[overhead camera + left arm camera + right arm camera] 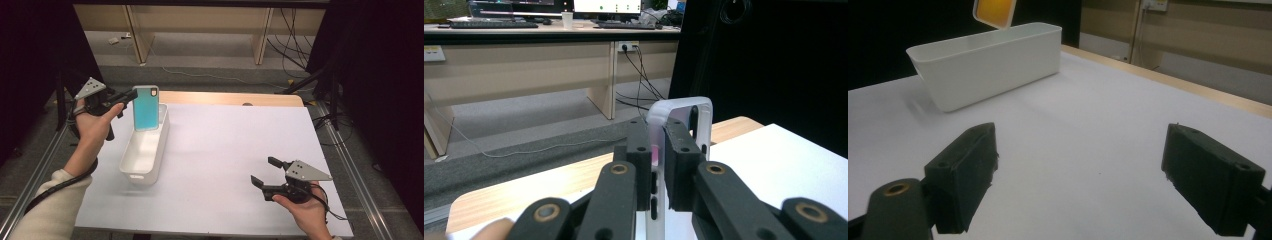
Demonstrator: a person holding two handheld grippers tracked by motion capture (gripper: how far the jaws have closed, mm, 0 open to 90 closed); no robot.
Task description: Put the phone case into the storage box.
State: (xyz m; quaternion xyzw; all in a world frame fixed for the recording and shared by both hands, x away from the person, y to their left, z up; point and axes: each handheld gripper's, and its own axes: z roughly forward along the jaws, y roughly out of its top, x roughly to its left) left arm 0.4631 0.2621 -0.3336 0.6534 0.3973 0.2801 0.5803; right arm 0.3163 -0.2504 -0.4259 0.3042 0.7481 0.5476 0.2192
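Note:
A phone case point(146, 107) with a teal face and a pale rim hangs upright over the far end of a long white bin point(131, 166). My left gripper point(132, 95) is shut on its upper left edge. In the left gripper view the case's clear rim point(681, 109) sticks up edge-on between the pads point(639, 155), which press on it. My right gripper point(263, 171) rests low near the table's front right, jaws wide apart with nothing between them. In the right gripper view the bin point(985, 62) lies ahead, with a corner of the case point(994, 12) above it looking orange.
The white table top point(230, 150) has a wooden strip point(235, 98) along its far edge. Metal rails point(350, 170) run along both sides. Beyond the table are wooden desk legs point(262, 35) and loose cables point(292, 35) on the floor.

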